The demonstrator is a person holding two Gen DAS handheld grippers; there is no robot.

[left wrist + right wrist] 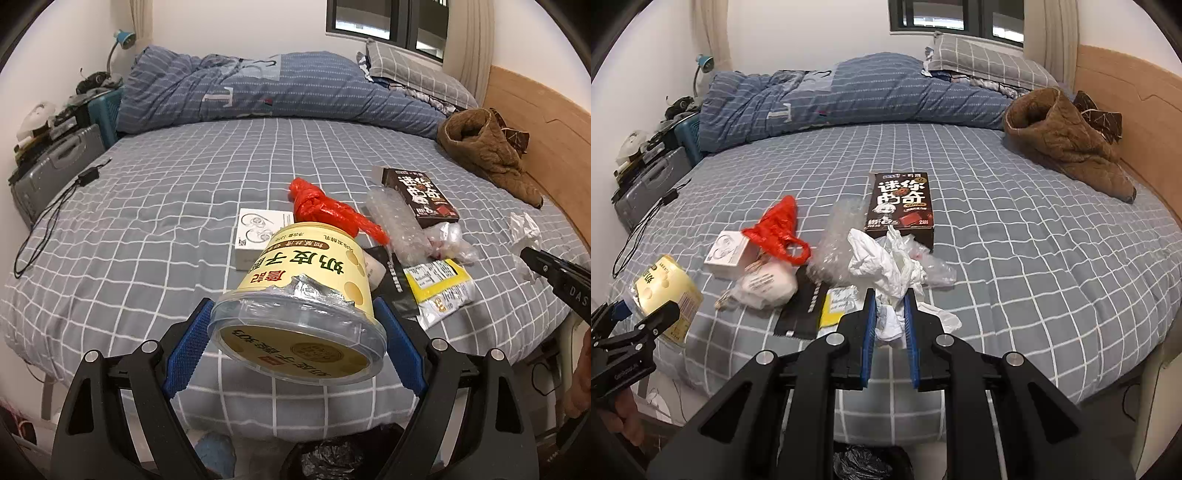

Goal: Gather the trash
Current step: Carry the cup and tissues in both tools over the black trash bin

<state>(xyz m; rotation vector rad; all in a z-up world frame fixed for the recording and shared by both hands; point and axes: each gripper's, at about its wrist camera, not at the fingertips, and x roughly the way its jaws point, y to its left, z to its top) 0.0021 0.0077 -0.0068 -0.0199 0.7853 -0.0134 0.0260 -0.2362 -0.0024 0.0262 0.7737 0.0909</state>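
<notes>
My left gripper [295, 310] is shut on a pale yellow tub [303, 273] with a torn foil lid, its blue pads [186, 347] pressing both sides; the tub hangs tilted over the bed's near edge. In the right wrist view that tub [665, 288] and the left gripper [646, 314] sit at the far left. My right gripper [890, 295] is shut on a crumpled white tissue [882, 262], lifted above the trash pile. Still lying on the bed are a red plastic bag [775, 229], a dark cookie box [901, 206], bubble wrap [838, 240] and a black-and-yellow packet [812, 310].
A bin with a black liner [864, 461] stands below the bed's near edge. A small white box [726, 251] and a white pouch [768, 284] lie in the pile. A brown jacket [1067, 144], a blue duvet [849, 96] and a black cable [48, 218] lie on the checked sheet.
</notes>
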